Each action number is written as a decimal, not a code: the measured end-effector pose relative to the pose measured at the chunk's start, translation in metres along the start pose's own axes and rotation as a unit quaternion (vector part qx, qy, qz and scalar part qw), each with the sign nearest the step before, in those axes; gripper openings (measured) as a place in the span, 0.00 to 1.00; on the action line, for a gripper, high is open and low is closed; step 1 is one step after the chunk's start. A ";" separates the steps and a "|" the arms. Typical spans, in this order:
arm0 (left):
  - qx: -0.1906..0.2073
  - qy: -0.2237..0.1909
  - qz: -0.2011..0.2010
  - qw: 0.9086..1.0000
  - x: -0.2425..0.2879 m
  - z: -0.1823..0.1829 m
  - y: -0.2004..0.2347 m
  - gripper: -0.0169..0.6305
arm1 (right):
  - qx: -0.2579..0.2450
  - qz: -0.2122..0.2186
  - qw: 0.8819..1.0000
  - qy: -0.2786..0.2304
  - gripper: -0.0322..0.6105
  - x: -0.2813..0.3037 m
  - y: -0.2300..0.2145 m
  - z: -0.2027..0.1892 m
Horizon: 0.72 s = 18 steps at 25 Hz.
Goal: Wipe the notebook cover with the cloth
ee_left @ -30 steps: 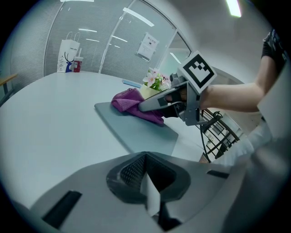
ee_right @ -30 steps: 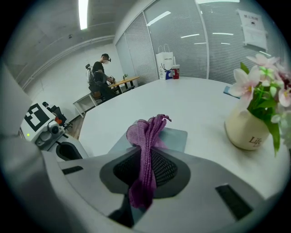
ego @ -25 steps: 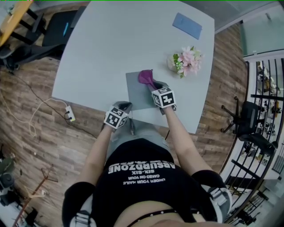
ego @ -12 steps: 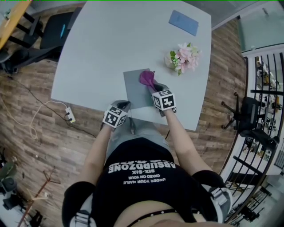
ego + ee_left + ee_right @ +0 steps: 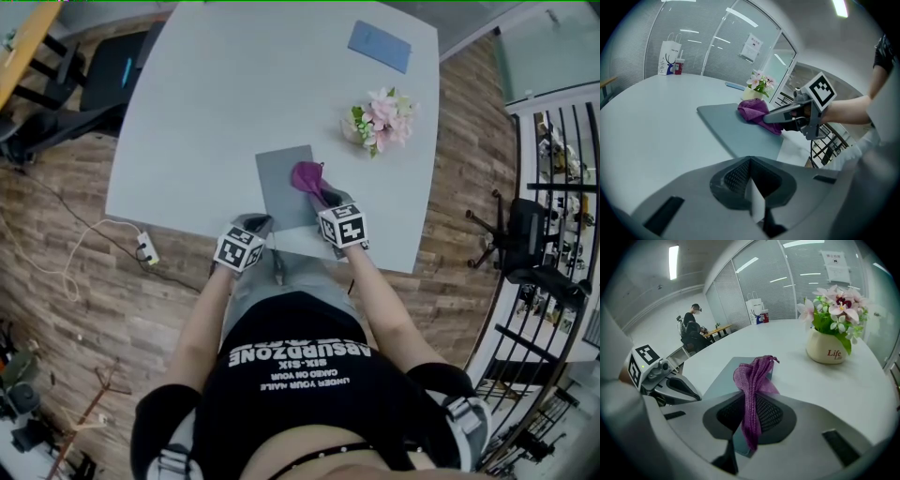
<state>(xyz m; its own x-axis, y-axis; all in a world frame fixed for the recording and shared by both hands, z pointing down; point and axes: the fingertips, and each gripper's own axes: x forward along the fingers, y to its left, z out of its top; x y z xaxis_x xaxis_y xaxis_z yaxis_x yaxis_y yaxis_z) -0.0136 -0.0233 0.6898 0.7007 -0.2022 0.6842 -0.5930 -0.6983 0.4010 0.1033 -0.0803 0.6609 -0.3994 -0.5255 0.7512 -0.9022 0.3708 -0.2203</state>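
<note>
Right gripper view shows the right gripper [image 5: 751, 401] clamped on the purple cloth [image 5: 752, 373], its bunched end pressed onto the grey notebook [image 5: 279, 178] cover for wiping; the left gripper [image 5: 751, 165], jaws together and empty, waits just off the notebook's near edge

Ahead of the jaws: my right gripper [image 5: 749, 427] pinches the cloth [image 5: 754, 376] on the notebook [image 5: 723, 376]; beyond, the table [image 5: 787, 341] is free.
Right-ahead: flower pot [image 5: 828, 351] stands near, in my way.
Left: my left gripper [image 5: 686, 389], jaws together; open gap between us.
Far ahead: blue booklet [image 5: 379, 46], well apart.
</note>
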 end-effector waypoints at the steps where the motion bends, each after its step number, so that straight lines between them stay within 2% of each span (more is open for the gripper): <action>1: 0.000 0.000 0.000 1.000 0.000 0.000 0.000 0.05 | 0.001 0.000 1.000 -0.001 0.16 -0.001 0.001 -0.001; 6: -0.002 0.002 -0.001 1.000 -0.001 -0.001 -0.001 0.05 | 0.011 -0.003 1.000 -0.004 0.16 -0.002 0.002 -0.004; 10: -0.003 0.000 0.000 1.000 0.001 -0.001 0.001 0.05 | 0.031 -0.021 0.999 0.003 0.16 0.000 0.003 -0.003; 15: -0.001 0.001 0.001 1.000 -0.001 0.000 0.000 0.05 | 0.030 -0.046 0.998 0.008 0.16 0.005 0.012 -0.001; 18: 0.003 -0.001 0.005 1.000 0.000 -0.001 0.000 0.05 | 0.042 -0.044 0.998 0.012 0.16 0.010 0.021 0.000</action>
<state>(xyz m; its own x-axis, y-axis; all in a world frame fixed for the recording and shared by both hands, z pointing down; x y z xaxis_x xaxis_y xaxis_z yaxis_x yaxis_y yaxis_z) -0.0138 -0.0233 0.6906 0.6952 -0.2113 0.6871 -0.5980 -0.7003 0.3898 0.0808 -0.0773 0.6638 -0.3146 -0.5342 0.7847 -0.9446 0.2575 -0.2034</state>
